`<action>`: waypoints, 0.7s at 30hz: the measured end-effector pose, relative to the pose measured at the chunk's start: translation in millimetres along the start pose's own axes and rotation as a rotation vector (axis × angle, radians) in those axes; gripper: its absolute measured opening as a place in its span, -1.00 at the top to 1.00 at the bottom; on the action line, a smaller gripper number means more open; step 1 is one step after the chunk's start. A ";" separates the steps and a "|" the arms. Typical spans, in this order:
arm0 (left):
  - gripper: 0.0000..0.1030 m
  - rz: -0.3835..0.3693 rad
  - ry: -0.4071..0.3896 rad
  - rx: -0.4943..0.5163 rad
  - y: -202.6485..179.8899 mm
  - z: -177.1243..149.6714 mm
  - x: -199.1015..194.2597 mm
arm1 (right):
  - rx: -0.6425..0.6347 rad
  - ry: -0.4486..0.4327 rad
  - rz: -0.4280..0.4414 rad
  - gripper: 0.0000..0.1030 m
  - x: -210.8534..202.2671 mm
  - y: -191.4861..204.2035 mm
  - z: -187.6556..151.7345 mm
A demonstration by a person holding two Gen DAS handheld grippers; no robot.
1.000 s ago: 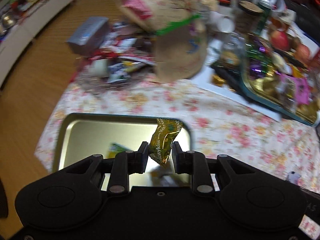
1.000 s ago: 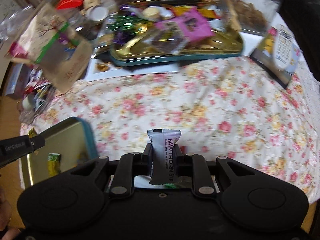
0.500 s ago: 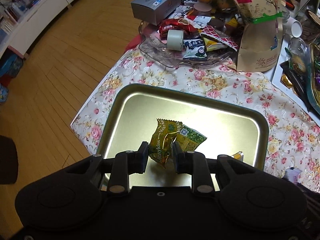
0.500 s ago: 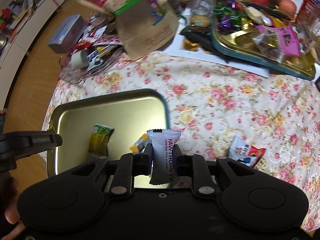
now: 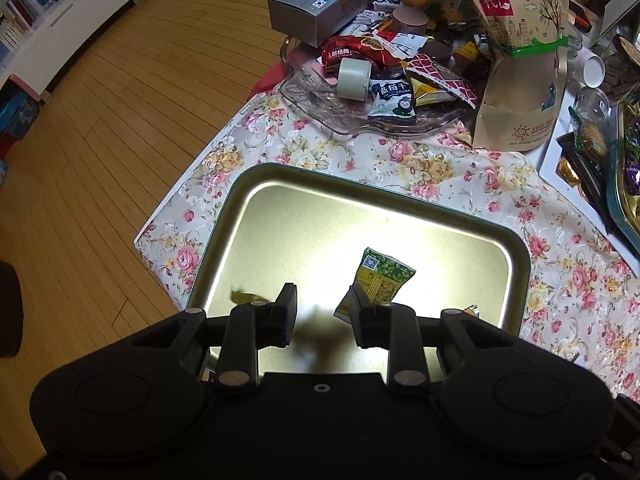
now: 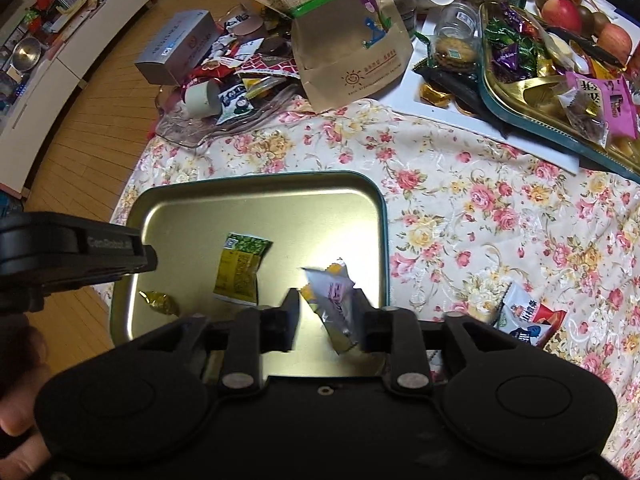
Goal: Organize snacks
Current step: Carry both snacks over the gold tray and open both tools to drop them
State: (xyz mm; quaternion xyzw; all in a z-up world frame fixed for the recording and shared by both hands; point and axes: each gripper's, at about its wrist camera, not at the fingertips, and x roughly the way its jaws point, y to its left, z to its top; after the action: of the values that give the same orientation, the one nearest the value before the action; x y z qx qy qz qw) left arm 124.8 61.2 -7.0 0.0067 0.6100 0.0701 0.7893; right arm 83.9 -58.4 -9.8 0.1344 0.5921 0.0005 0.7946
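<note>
Both grippers hanging over gold tray (image 5: 248, 216). Left gripper (image 5: 322, 312) jaws parting, empty; gold candy (image 6: 160, 302) lying below. Right gripper (image 6: 330, 318) jaws parting, white hawthorn packet (image 6: 336, 304) slipping between them.

Bare metal fills the far half of the gold tray (image 6: 256, 204); a green-yellow packet (image 6: 240, 268) and small gold candy (image 6: 160, 302) occupy its near half; right of the tray lies open floral cloth (image 6: 480, 208); beyond it, a crowded glass dish (image 6: 192, 132) and a tall paper bag (image 6: 348, 44) block passage.
</note>
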 end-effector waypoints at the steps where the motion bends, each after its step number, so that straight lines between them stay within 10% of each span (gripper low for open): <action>1: 0.26 0.002 0.000 0.005 -1.3 -0.4 0.1 | -0.001 0.000 0.007 0.11 -0.6 0.2 0.1; 21: 0.26 -0.008 0.013 0.059 -15.0 -3.6 1.6 | 0.007 0.027 -0.042 0.11 3.3 -8.1 1.5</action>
State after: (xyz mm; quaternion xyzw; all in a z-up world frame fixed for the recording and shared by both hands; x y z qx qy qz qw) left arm 123.2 46.3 -11.0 0.0270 0.6171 0.0490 0.7849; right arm 85.0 -66.1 -14.2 0.1246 0.6054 -0.0164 0.7859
